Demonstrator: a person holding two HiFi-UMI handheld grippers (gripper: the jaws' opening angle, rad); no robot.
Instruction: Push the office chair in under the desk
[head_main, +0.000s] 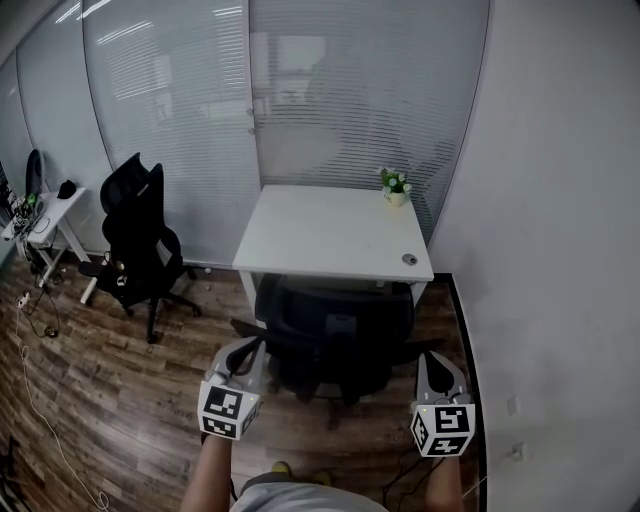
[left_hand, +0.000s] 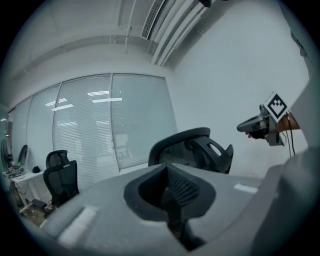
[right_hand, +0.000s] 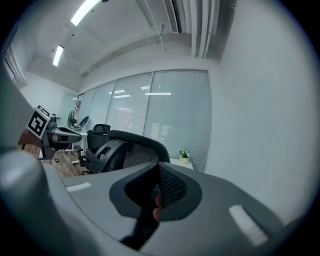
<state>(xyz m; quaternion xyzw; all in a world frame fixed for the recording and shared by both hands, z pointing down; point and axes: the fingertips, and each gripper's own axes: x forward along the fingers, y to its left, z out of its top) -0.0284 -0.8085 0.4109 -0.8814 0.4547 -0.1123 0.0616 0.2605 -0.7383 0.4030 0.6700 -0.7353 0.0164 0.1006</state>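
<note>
A black office chair (head_main: 335, 330) stands at the front of the white desk (head_main: 330, 235), its seat partly beneath the desktop and its back toward me. My left gripper (head_main: 245, 352) hovers at the chair's left side and my right gripper (head_main: 432, 366) at its right side; whether either touches the chair I cannot tell. In the left gripper view the jaws (left_hand: 172, 192) are shut with nothing between them, and the chair back (left_hand: 192, 147) rises beyond. The right gripper view shows that gripper (right_hand: 160, 187) shut and empty too, with the chair (right_hand: 125, 147) to its left.
A small potted plant (head_main: 396, 186) sits on the desk's far right corner. A second black chair (head_main: 140, 240) stands to the left by another desk (head_main: 50, 215). A white wall runs close along the right. Cables (head_main: 40, 330) lie on the wooden floor at left.
</note>
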